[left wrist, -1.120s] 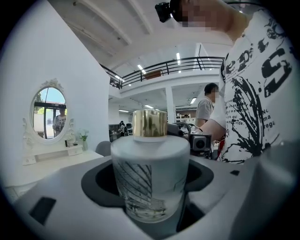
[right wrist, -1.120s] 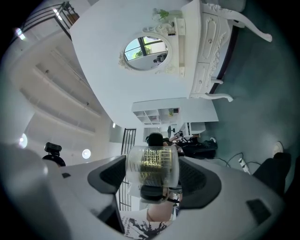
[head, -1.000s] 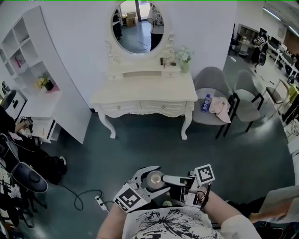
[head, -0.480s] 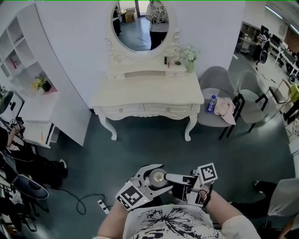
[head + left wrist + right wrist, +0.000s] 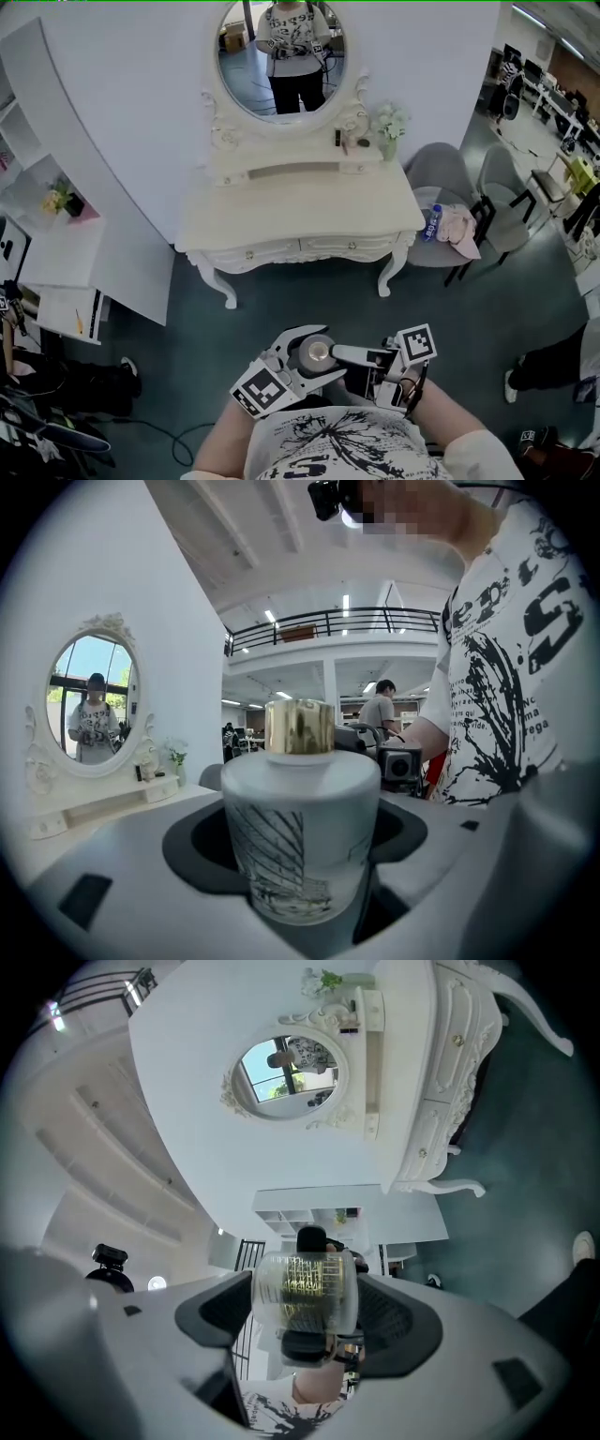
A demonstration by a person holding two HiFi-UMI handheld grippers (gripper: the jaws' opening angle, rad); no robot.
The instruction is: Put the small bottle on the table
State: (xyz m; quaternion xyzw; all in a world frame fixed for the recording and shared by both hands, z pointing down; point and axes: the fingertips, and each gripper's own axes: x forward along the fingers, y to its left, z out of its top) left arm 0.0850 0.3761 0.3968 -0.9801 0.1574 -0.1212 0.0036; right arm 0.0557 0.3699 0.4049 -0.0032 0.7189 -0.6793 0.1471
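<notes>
A small frosted bottle point(image 5: 310, 354) with a gold cap point(image 5: 299, 727) is held low in front of my chest. My left gripper point(image 5: 315, 353) curls its white fingers round it from the left and is shut on it. In the left gripper view the bottle point(image 5: 300, 841) stands upright between the dark pads. From the right, my right gripper point(image 5: 339, 357) is also shut on the bottle, whose clear base point(image 5: 305, 1293) faces its camera. The white dressing table point(image 5: 300, 223) stands ahead across the floor, far from both grippers.
An oval mirror point(image 5: 281, 56) hangs above the table and reflects a person. A vase of flowers point(image 5: 389, 125) and small items sit on the table's back shelf. Grey chairs point(image 5: 450, 202) to the right hold a blue-labelled bottle point(image 5: 432, 223) and a pink cloth. White shelving point(image 5: 56, 197) stands left.
The table and mirror have drawn nearer and shifted in the head view, and the mirror now shows a person. Both grippers keep their hold on the bottle, unmoved relative to my body.
</notes>
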